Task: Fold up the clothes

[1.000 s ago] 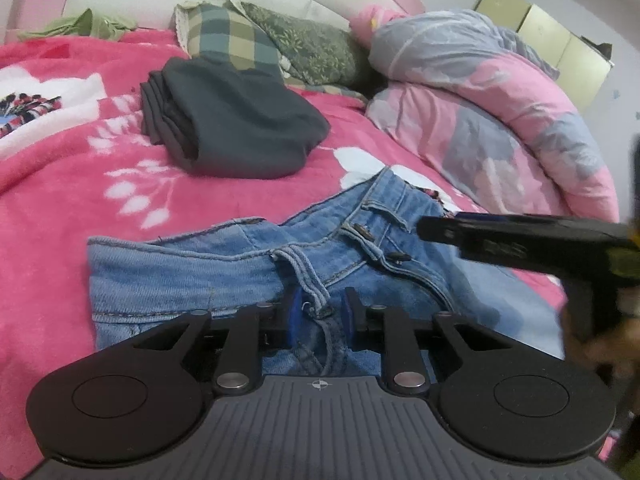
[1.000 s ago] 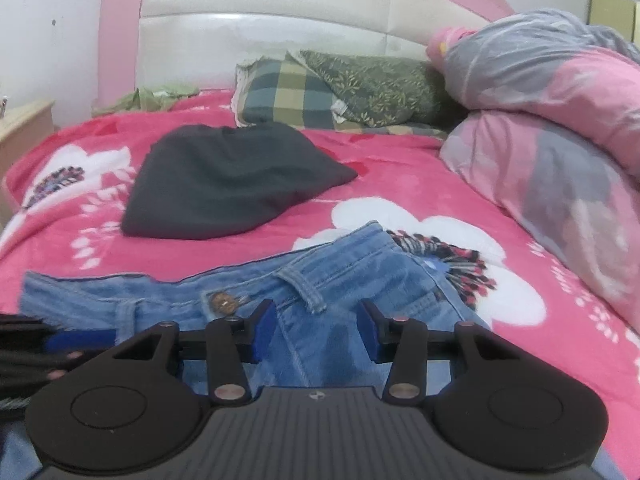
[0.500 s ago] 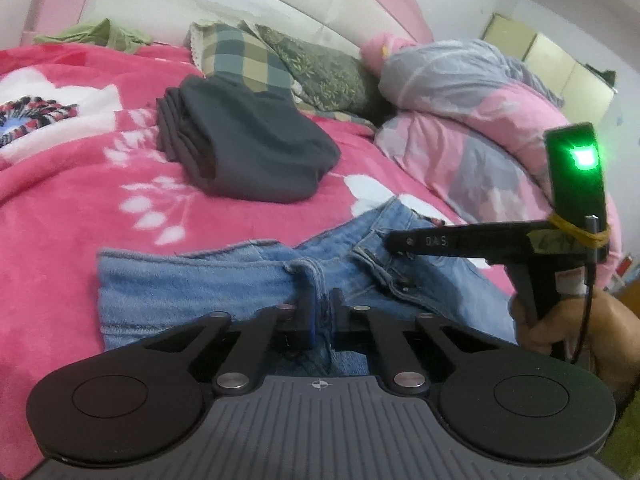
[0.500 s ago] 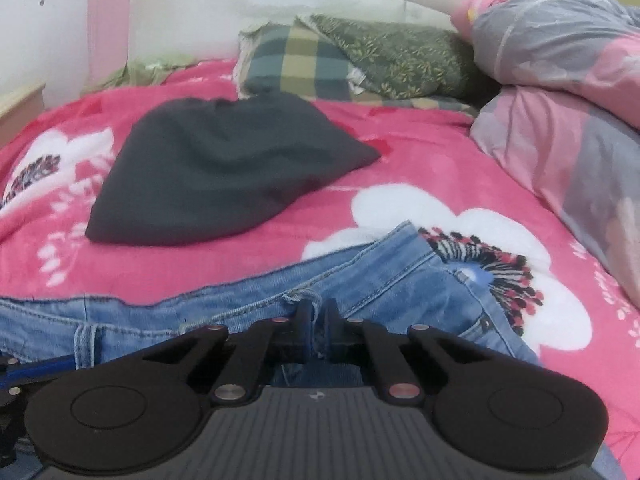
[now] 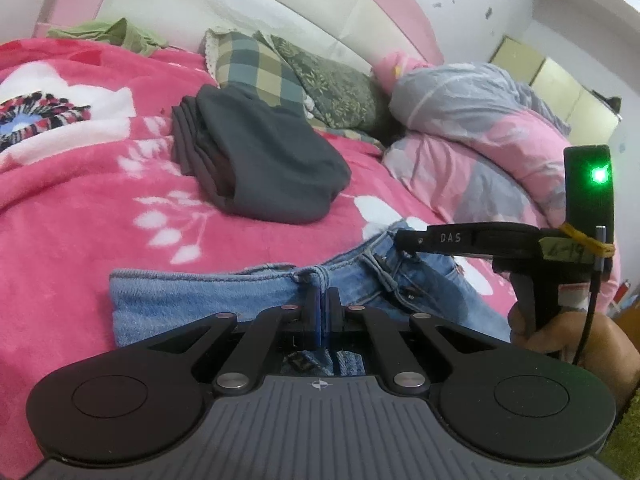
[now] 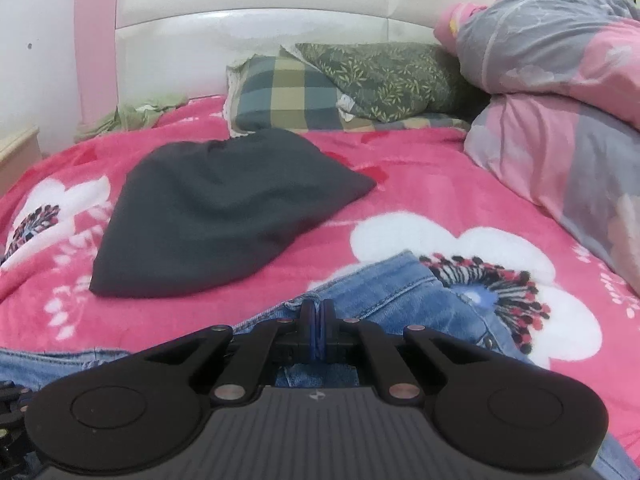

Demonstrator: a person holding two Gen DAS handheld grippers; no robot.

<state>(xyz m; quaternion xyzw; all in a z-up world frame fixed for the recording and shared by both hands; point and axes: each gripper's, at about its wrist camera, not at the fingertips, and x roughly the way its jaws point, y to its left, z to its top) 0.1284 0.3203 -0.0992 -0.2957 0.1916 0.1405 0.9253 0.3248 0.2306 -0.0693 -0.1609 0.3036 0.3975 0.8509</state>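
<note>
On the pink fleece blanket (image 5: pixel 72 208) you have two garments: one pair of blue denim jeans (image 5: pixel 192 300) and one folded dark grey garment (image 5: pixel 272 168). The jeans lie crumpled at 6 o'clock in both wrist views, waistband toward the headboard (image 6: pixel 248 40), stiff twill with stitched seams and belt loops. The grey piece sits beyond them at about 11 o'clock, soft, matte and stacked in rounded layers.

Your left gripper (image 5: pixel 322 308) has its fingers pressed together on the waistband edge, denim pinched between the blue pads. Your right gripper (image 6: pixel 318 316) is likewise clamped on the waistband, further along it; its jaws have just been closing, and denim sits between them. From the left view, the right tool reaches in from 3 o'clock, one green light glowing on its black housing, with your right hand (image 5: pixel 560 332) wrapped around the handle.

Two pillows lean near the headboard at 12 o'clock: one plaid pillow (image 6: pixel 288 96) and one olive leaf-print pillow (image 6: pixel 392 76). One puffy pink-and-grey quilt (image 6: pixel 560 120) is heaped at 2 o'clock. One crumpled green cloth (image 6: pixel 132 112) lies at 10 o'clock; what it is, you probably can't tell from this blur. The blanket is plush, printed with big white flowers.
</note>
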